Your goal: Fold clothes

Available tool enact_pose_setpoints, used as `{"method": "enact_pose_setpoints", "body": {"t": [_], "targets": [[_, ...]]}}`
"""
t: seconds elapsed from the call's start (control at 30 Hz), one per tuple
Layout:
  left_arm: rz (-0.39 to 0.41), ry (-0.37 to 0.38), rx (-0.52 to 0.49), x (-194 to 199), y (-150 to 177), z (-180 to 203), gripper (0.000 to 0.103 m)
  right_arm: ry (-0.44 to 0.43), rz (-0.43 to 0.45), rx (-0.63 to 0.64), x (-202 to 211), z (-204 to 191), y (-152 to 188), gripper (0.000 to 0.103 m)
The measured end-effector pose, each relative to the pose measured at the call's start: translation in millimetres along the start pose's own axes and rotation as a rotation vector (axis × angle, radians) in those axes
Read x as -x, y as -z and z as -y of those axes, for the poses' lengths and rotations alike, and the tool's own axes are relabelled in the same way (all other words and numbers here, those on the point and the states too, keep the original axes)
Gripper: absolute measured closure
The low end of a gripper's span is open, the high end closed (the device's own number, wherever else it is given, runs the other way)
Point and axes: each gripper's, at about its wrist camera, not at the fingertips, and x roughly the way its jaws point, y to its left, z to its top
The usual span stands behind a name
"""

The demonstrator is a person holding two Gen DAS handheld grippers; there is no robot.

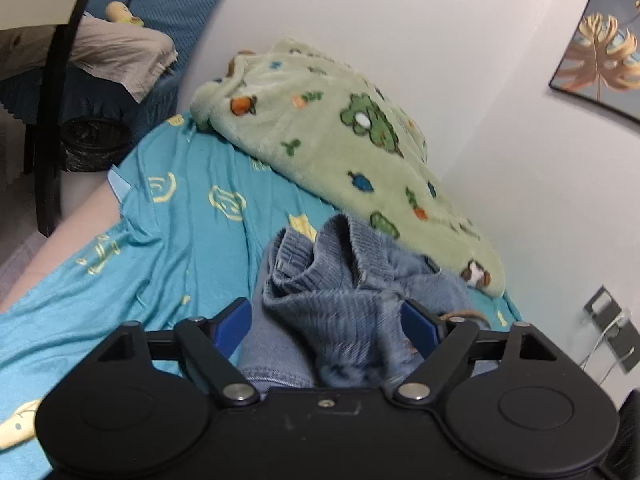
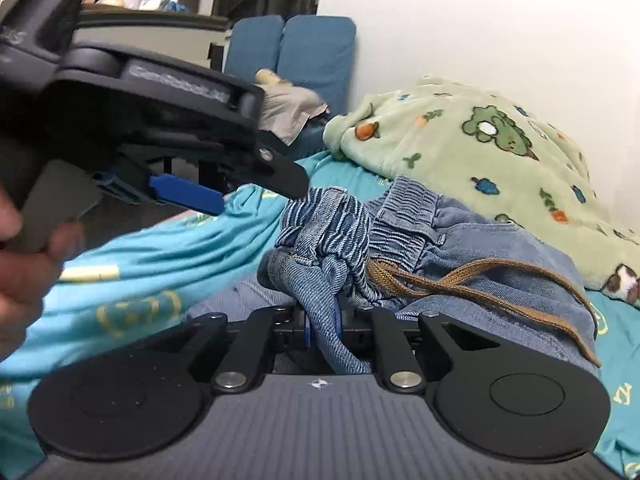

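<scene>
Blue denim trousers (image 2: 460, 240) lie bunched on the bed, on a turquoise sheet (image 1: 180, 240) printed with pale yellow shapes. Elastic ribbed waistband crumpled and partly turned over; a brown drawstring (image 2: 472, 280) trails loose across the cloth. Fabric is faded, heaped in folds, not flat.

Right tongs (image 2: 322, 328) clenched on a fold of the denim near the waistband; cloth runs between the nearly closed jaws.

Left tongs (image 1: 326, 326) released, jaws spread wide with the bunched waistband (image 1: 340, 280) between the blue pads; pads not seen pressing on it. A hand (image 2: 24, 276) grips its handle at the right-wrist view's left edge.

Just behind the trousers, against the white wall: a green fleece blanket (image 1: 340, 140) with cartoon prints. Blue chair (image 2: 304, 52) beyond the bed's end.
</scene>
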Motion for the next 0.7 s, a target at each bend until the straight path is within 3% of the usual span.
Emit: {"method": "enact_pose_setpoints", "body": {"t": [0.17,0.27,0.33,0.43,0.57,0.7], "targets": [[-0.035,-0.019,-0.048,-6,5,2,0.019,-0.006,-0.037,0.090,-14,-15,12,0.088],[-0.077,0.009,0.002,-11,5,-4,0.018,0.014,-0.036,0.124,-5,-16,5,0.079],[-0.091,0.032,0.017,-13,9,-4,0.017,-0.021,-0.054,0.120,6,-13,-1,0.058],[-0.107,0.019,-0.018,-15,14,1,0.017,-0.096,-0.038,0.117,32,-4,-5,0.045],[-0.124,0.013,-0.034,-21,18,3,0.014,-0.113,-0.047,-0.004,65,20,-16,0.042],[-0.165,-0.034,-0.054,-32,26,0,0.014,-0.010,-0.020,-0.239,91,71,-25,0.036]]}}
